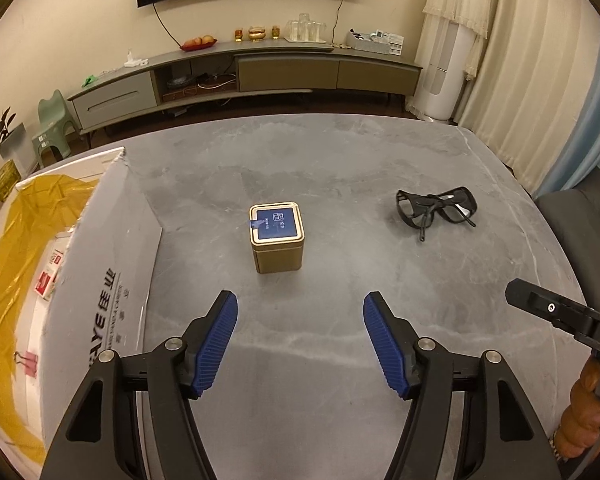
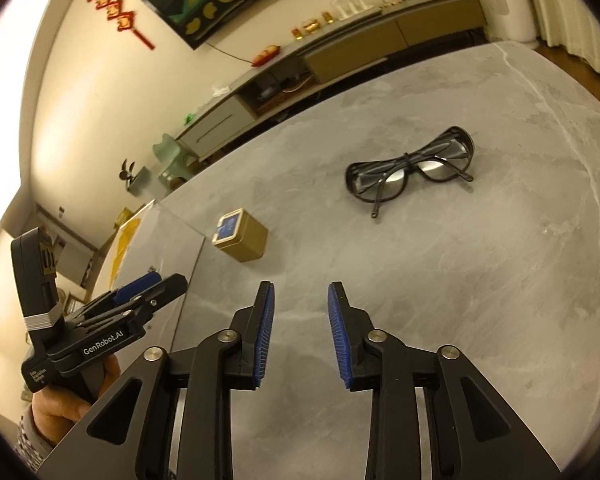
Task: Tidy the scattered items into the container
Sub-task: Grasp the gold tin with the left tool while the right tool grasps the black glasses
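Observation:
A small gold tin (image 1: 277, 238) with a blue label on its lid stands upright on the grey marble table (image 1: 340, 160). My left gripper (image 1: 300, 300) hangs open just short of the tin, nothing between its blue pads. Black glasses (image 1: 436, 210) lie folded to the right of the tin. At the table's left edge sits the white cardboard box (image 1: 100, 264) lined with yellow plastic, a few small items inside. In the right wrist view my right gripper (image 2: 301, 288) is open and empty, with the tin (image 2: 241, 236) ahead on its left and the glasses (image 2: 410, 170) ahead on its right.
The left gripper (image 2: 140, 292) and the hand holding it show at the lower left of the right wrist view. A dark chair (image 1: 576, 216) stands past the table's right edge. A low TV cabinet (image 1: 244, 76) runs along the far wall.

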Demonstrator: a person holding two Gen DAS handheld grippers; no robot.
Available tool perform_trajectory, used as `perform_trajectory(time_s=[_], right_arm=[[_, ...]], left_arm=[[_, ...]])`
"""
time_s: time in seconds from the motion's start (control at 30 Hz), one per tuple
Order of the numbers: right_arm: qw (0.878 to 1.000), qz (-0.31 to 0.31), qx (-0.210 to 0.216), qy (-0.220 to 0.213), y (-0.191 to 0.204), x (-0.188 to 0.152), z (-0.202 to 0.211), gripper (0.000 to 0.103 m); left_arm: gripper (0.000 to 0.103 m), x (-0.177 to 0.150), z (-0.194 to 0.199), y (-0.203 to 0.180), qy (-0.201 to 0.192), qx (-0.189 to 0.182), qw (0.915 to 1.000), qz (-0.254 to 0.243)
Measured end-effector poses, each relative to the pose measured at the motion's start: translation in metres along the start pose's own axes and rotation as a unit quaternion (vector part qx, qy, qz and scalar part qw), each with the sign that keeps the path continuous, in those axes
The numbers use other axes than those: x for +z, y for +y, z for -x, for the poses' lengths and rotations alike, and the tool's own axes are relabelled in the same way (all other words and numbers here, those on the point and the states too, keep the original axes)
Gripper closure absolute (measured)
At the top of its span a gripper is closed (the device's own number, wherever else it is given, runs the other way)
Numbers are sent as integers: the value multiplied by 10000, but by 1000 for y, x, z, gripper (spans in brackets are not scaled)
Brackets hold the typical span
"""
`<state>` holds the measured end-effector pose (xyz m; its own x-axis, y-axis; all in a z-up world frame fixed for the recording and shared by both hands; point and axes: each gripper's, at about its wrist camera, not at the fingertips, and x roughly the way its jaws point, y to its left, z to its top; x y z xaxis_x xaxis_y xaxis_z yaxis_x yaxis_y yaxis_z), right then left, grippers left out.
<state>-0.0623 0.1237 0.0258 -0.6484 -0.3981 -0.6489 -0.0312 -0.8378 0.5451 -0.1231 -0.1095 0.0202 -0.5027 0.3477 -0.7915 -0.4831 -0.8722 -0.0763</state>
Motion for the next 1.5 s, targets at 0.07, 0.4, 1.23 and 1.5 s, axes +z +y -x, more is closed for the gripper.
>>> perform_trajectory(time_s=[0.07, 0.4, 1.23, 1.5], right_arm=[[10000, -42, -58, 17, -3, 4, -5, 68], [9993, -190, -301, 130, -21, 19, -26, 62], [9764, 1469, -1581, -91, -56, 127, -103, 59], [9613, 2204, -768, 1461, -50, 101, -108, 59]], left_arm=[[36, 3, -7, 2, 19, -5, 10000, 14], [32, 18, -42, 16, 88, 5, 9997, 223], [31, 42, -111, 30, 206, -22, 9991, 370], [31, 35, -101, 27, 254, -836, 9956, 328]])
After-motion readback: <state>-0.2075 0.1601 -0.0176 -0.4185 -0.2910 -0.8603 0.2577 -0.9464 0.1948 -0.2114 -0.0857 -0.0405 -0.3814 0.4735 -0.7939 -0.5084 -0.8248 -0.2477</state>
